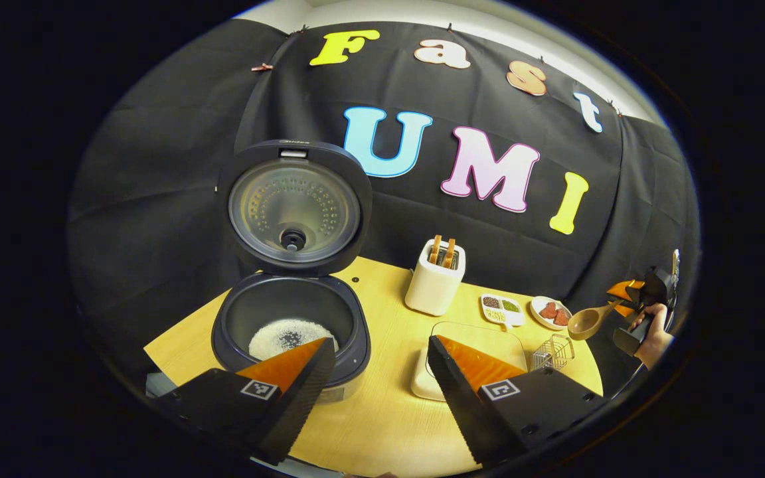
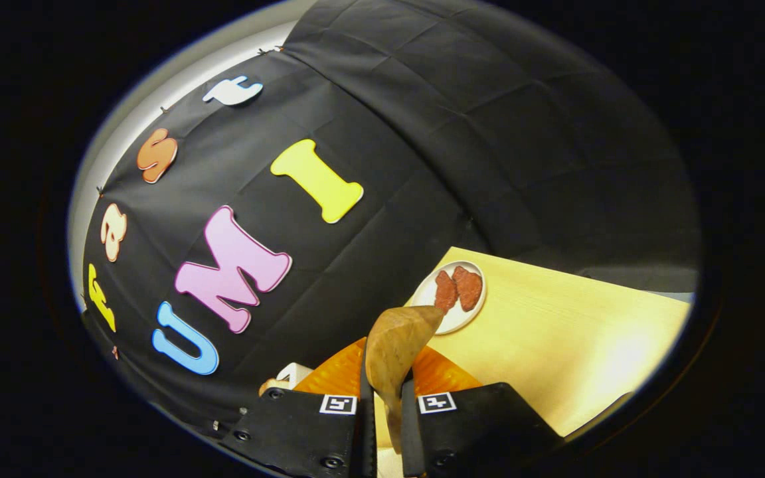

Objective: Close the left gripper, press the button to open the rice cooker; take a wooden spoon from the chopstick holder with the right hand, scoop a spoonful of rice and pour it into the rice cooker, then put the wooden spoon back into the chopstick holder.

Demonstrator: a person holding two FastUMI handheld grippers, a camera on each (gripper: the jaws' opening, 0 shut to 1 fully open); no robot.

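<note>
The rice cooker stands open at the table's left, its lid raised upright. White rice covers the bottom of the inner pot. My left gripper hovers open just in front of the cooker, nothing between its fingers. At the far right, a hand holds my right gripper in the air. It is shut on the handle of the wooden spoon, above the wire chopstick holder. In the right gripper view the wooden spoon rises between the fingers of the right gripper.
A white toaster with bread stands mid-table. A shallow white tray under a clear cover lies in front of it. Behind sit a small divided dish and a plate of red pieces, also plate. The wooden table extends right.
</note>
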